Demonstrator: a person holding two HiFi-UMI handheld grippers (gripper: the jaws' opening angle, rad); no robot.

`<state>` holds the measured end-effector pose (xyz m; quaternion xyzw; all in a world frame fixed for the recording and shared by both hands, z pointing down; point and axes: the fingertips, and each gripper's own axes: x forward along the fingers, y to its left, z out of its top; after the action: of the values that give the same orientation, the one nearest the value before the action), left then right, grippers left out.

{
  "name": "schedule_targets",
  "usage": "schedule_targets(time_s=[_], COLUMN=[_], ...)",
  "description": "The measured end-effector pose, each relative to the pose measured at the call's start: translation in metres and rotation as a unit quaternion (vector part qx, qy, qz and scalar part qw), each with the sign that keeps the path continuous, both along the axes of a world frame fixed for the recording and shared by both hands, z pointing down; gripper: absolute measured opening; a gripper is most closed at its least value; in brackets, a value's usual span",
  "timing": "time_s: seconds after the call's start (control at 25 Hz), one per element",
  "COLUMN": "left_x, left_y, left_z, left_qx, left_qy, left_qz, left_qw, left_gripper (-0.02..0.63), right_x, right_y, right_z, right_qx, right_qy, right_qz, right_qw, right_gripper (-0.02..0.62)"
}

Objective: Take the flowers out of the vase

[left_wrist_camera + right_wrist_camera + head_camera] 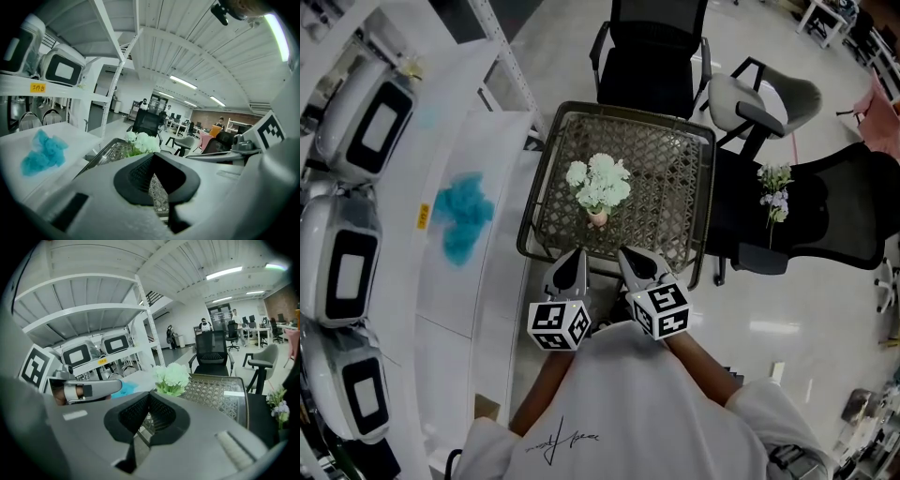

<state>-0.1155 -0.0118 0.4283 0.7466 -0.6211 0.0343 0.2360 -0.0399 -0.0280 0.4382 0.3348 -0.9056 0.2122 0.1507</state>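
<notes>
A bunch of white-green flowers [598, 181] stands in a small pink vase [598, 217] near the front middle of the wicker table [666, 159]. Both grippers hover side by side at the table's near edge, just short of the vase. My left gripper [575, 263] is shut and holds nothing, and so is my right gripper [636, 262]. In the left gripper view the flowers [142, 142] rise just beyond the closed tips of the left gripper [153, 154]. The right gripper view shows the flowers [172, 377] ahead of the right gripper [149, 393]. The vase is hidden in both gripper views.
A loose flower sprig [775, 192] lies on a black chair [825, 216] to the right of the table. Another black chair [652, 56] and a grey one [764, 98] stand behind it. On the left a white shelf [487, 150] carries a blue cloth [461, 214] and several white machines [366, 122].
</notes>
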Motion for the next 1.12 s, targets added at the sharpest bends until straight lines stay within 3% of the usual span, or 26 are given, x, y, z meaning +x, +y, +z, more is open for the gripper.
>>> schedule_targets(time_s=[0.4,1.12], left_x=[0.008,0.017], left_y=[-0.035,-0.064], left_z=[-0.005,-0.003], left_qx=[0.014,0.008], left_qy=[-0.003,-0.004], left_qz=[-0.015,-0.01], left_qw=[0.9998,0.9999], left_gripper=[0.002,0.002], right_x=[0.005,0.005], right_y=[-0.04,-0.056], right_z=[-0.002,0.019], right_qx=[0.009,-0.012], right_qy=[-0.019,-0.022], right_qz=[-0.012,-0.016], right_qw=[1.0,1.0], right_gripper=[0.009,0.008])
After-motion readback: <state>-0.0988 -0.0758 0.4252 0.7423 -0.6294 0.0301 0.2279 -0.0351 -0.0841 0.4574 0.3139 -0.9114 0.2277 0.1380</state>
